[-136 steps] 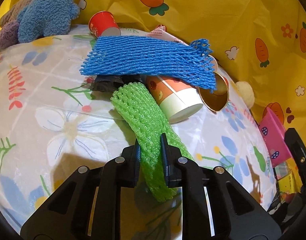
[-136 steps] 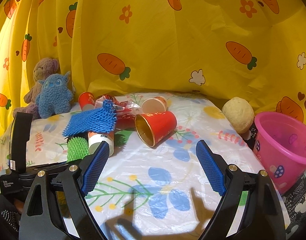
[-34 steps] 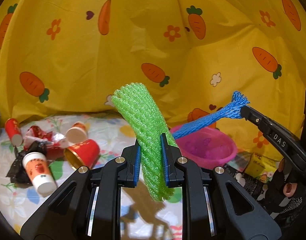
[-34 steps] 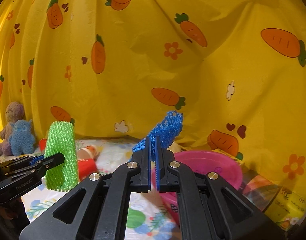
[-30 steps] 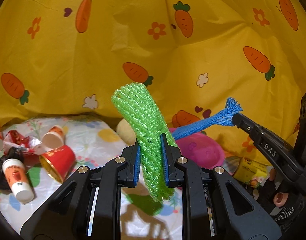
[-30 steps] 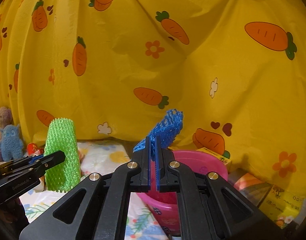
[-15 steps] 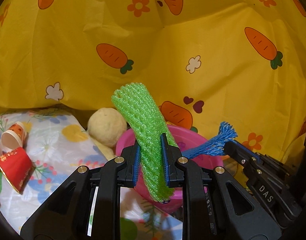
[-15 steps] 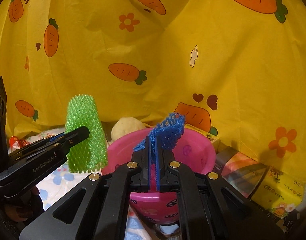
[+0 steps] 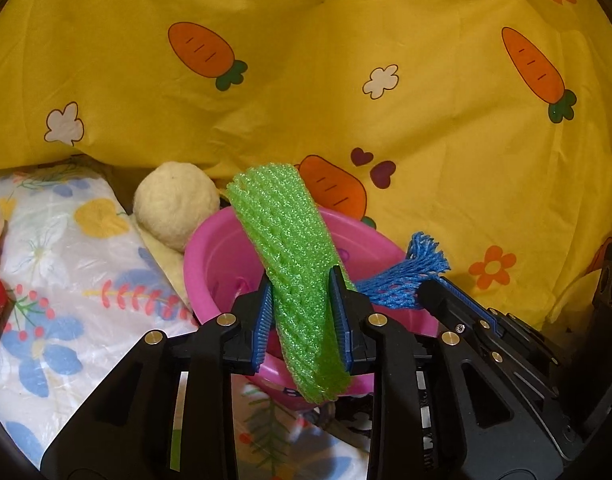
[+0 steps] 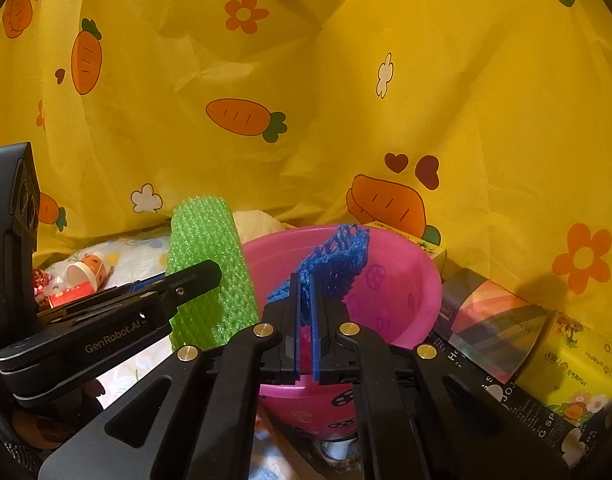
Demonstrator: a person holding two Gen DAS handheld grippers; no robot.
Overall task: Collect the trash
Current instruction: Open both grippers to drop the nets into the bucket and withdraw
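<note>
My left gripper (image 9: 302,312) holds a green foam net (image 9: 294,248) upright over the near rim of the pink bucket (image 9: 210,240). Its jaws are opening, and the net still fills the gap and touches both pads. My right gripper (image 10: 304,300) is shut on a blue foam net (image 10: 337,252), which pokes out over the pink bucket (image 10: 405,280). In the left wrist view the blue foam net (image 9: 401,280) hangs above the bucket's right rim. In the right wrist view the green foam net (image 10: 210,264) and the left gripper (image 10: 202,276) stand at the bucket's left edge.
A cream plush ball (image 9: 174,208) rests behind the bucket, beside the floral-covered table (image 9: 66,260). Paper cups (image 10: 86,270) lie on the table at the left. Boxes (image 10: 493,320) and a yellow tissue pack (image 10: 573,364) crowd the bucket's right. A yellow carrot curtain (image 9: 306,80) closes the back.
Both grippers have carried their nets right and down, from the table to over the pink bucket. The left jaws stand wider around the green net than before.
</note>
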